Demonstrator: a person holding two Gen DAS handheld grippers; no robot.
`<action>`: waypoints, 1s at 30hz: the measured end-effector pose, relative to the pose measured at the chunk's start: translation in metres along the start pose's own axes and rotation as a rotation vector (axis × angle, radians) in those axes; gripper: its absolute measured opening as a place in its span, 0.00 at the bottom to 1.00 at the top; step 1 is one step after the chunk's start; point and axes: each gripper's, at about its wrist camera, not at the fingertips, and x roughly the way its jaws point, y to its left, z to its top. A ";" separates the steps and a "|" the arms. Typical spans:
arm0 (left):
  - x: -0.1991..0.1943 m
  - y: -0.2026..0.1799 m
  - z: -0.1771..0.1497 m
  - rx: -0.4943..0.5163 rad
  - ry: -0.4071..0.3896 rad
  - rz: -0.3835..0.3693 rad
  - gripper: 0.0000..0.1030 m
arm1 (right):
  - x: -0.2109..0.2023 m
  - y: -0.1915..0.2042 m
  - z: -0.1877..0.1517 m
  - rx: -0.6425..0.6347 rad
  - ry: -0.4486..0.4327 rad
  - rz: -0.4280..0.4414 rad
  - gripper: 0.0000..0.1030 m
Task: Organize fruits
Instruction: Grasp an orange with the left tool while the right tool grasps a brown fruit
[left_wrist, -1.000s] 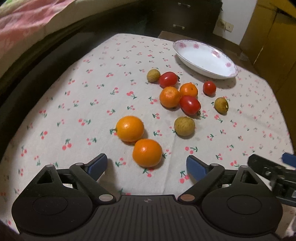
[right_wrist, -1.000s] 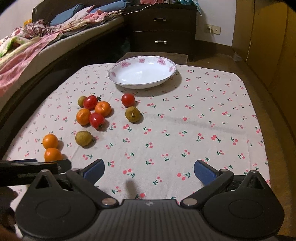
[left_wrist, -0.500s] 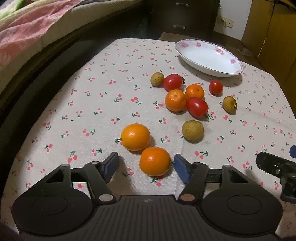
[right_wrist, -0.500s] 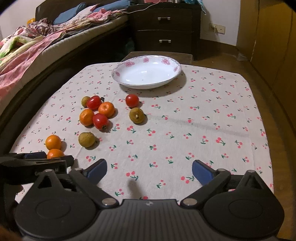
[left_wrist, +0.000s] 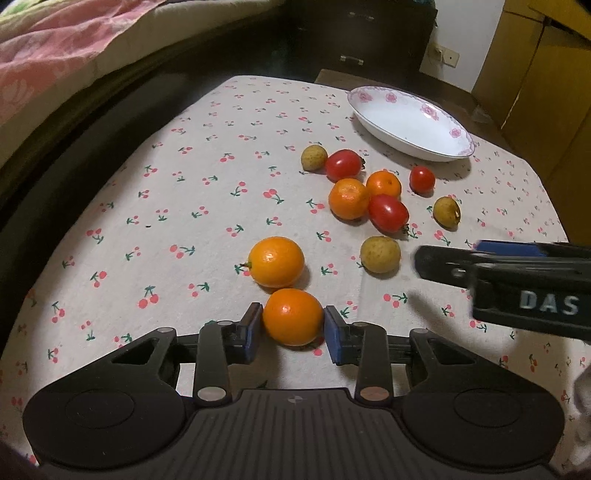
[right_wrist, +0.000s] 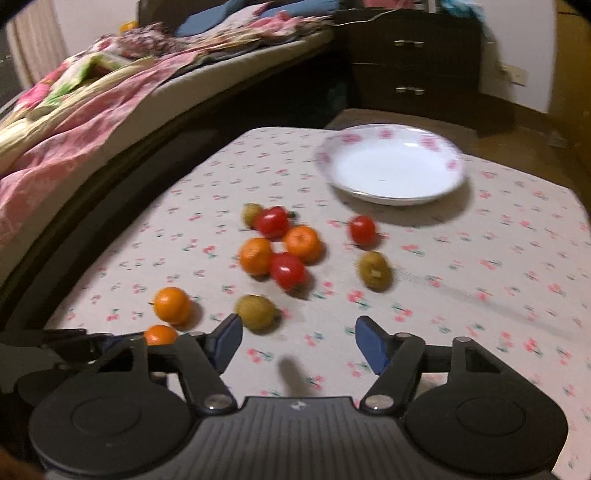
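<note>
My left gripper (left_wrist: 292, 332) is shut on the nearest orange (left_wrist: 293, 316), which rests on the cherry-print cloth (left_wrist: 184, 206). A second orange (left_wrist: 276, 262) lies just beyond it. Farther on lie two more oranges (left_wrist: 349, 198), three red tomatoes (left_wrist: 388, 213) and three yellow-brown fruits (left_wrist: 380, 254). A white floral plate (left_wrist: 410, 123) stands empty at the back. My right gripper (right_wrist: 298, 341) is open and empty, low over the cloth, with a yellow-brown fruit (right_wrist: 256, 312) by its left finger. It shows in the left wrist view (left_wrist: 517, 280) at the right.
A bed with pink bedding (right_wrist: 74, 122) runs along the table's left side. A dark dresser (right_wrist: 413, 66) stands behind the table. Wooden cupboards (left_wrist: 546, 92) are at the back right. The table's right half (right_wrist: 498, 277) holds only cloth.
My left gripper has closed from open onto the nearest orange. My right gripper has swung left and forward toward the fruit cluster, its view now blurred.
</note>
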 end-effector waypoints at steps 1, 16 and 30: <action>0.000 0.001 0.000 -0.001 -0.001 -0.003 0.42 | 0.004 0.003 0.001 -0.011 0.006 0.016 0.66; 0.001 0.000 -0.002 0.013 -0.009 -0.007 0.44 | 0.047 0.012 0.013 -0.024 0.086 0.106 0.41; -0.003 -0.006 -0.003 0.035 -0.004 0.005 0.42 | 0.029 0.010 0.009 -0.067 0.073 0.075 0.35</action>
